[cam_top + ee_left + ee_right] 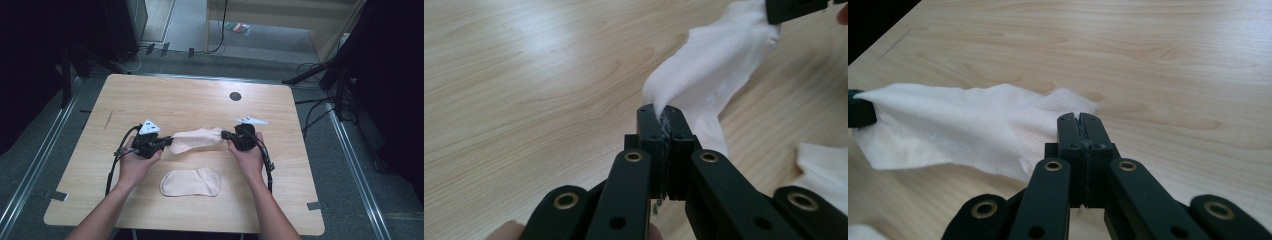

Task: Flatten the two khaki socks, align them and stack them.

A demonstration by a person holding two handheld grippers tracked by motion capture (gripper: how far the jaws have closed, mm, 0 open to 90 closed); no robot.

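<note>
While both grippers (196, 140) pinch, sock (196, 139) stretched between

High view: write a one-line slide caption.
Left gripper and right gripper stretch a pale sock above its mate.

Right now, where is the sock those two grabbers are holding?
In the high view the held sock hangs stretched between the left gripper and right gripper, mid-table, just beyond a second sock lying flat.
</note>
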